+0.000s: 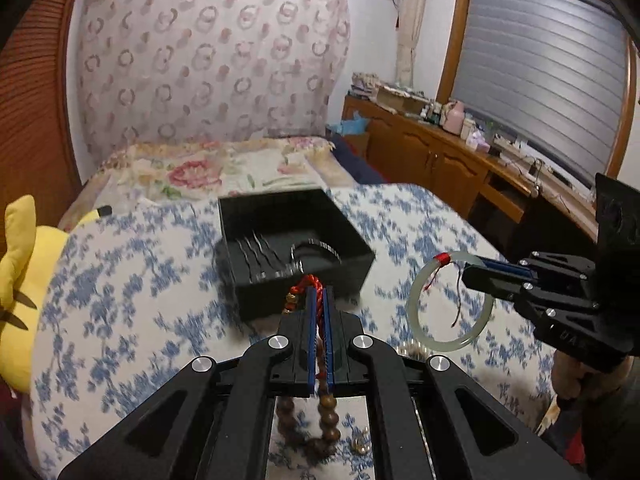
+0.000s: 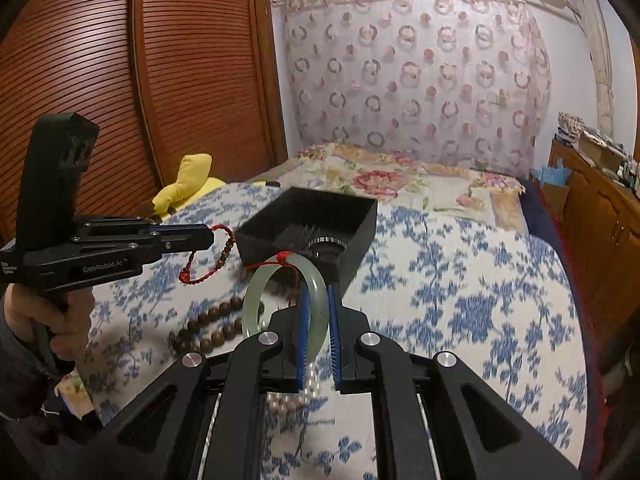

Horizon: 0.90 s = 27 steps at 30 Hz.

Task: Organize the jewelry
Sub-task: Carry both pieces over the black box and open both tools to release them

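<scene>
Jewelry heading for the black box (image 1: pixel 280 208)

Left tongs (image 1: pixel 319 294) pinch a red cord bracelet (image 2: pixel 208 256); right tongs (image 2: pixel 318 300) pinch a green bangle (image 1: pixel 448 300). Both hang above the bed (image 2: pixel 460 280), close to the box, likely so they can drop in.

I read "GenRobot.AI" in white on the side of my left gripper (image 2: pixel 200 240); smaller print beside it stays illegible.

Left gripper (image 1: pixel 319 300) and right gripper (image 2: pixel 318 300) — both clamped (raised).
</scene>
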Tool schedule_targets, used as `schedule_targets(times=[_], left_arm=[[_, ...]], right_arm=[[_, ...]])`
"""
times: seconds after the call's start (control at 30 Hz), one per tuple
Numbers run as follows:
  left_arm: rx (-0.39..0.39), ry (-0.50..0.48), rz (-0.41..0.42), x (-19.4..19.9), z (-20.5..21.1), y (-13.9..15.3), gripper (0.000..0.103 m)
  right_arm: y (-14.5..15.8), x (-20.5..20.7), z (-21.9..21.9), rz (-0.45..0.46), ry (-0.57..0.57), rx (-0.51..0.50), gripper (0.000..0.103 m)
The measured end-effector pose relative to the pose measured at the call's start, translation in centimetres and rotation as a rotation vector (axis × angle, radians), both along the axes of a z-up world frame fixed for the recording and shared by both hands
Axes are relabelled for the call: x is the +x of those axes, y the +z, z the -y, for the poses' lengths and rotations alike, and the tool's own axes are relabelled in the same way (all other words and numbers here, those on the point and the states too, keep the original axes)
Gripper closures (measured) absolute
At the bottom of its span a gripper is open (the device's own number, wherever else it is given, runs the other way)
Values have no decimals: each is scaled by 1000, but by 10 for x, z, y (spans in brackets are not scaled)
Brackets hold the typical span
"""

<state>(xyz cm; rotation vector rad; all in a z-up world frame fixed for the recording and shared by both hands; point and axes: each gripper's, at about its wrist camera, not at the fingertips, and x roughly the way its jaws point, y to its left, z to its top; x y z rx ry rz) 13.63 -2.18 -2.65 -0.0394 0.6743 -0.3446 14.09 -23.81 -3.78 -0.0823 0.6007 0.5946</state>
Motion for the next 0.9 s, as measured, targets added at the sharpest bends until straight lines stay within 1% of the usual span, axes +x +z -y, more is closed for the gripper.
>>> schedule_targets(times=[0.1,0.2,0.33,0.47,0.63,0.73,0.9], left_arm=[[-8,-4,8,7,-2,10,101],[2,-4,19,15,-2,18,101],[13,-3,23,30,-3,23,101],[11,0,17,52,-4,26,101],[16,-2,-8,79,-3,19,101],[15,-4,-33,96,-4,9,101],[25,6,-61,116,-6,-4,101]], right_arm=[[8,9,-5,14,7,-2,92],[15,19,-10,26,13,0,92],[22,38,-16,43,21,0,92],[25,61,-21,38,28,4,92],[22,95,-27,29,43,-11,92],[15,117,-32,11,59,-23,92],[2,140,-41,-14,78,-45,92]])
